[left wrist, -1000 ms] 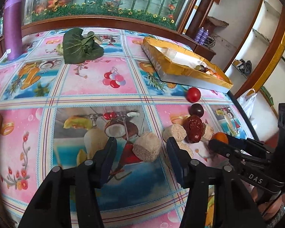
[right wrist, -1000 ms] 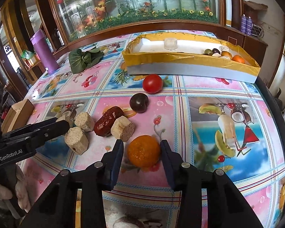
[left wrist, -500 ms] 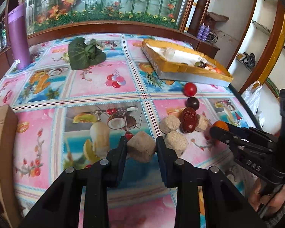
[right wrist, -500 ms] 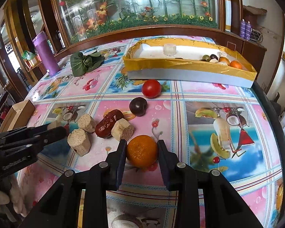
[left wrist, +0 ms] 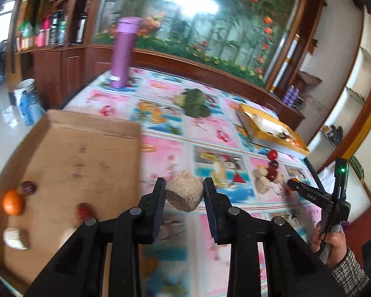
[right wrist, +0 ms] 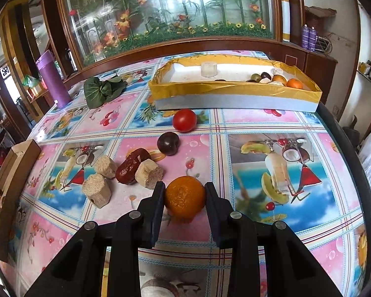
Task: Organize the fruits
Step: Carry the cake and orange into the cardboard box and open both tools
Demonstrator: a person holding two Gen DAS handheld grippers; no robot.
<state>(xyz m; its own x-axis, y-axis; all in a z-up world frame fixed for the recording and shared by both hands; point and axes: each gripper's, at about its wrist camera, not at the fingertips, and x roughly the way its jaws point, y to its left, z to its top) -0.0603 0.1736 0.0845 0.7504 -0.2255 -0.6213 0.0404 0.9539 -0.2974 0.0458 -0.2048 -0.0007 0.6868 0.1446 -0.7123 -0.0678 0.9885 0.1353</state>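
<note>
My left gripper (left wrist: 184,195) clamps the tan block (left wrist: 184,194) beside the cardboard tray (left wrist: 86,148); my right gripper (right wrist: 185,196) clamps the orange (right wrist: 185,196).

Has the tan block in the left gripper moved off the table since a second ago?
Yes. The tan block, clamped in the left gripper, has left the spot beside the other blocks and now hangs lifted, next to the cardboard box.
</note>
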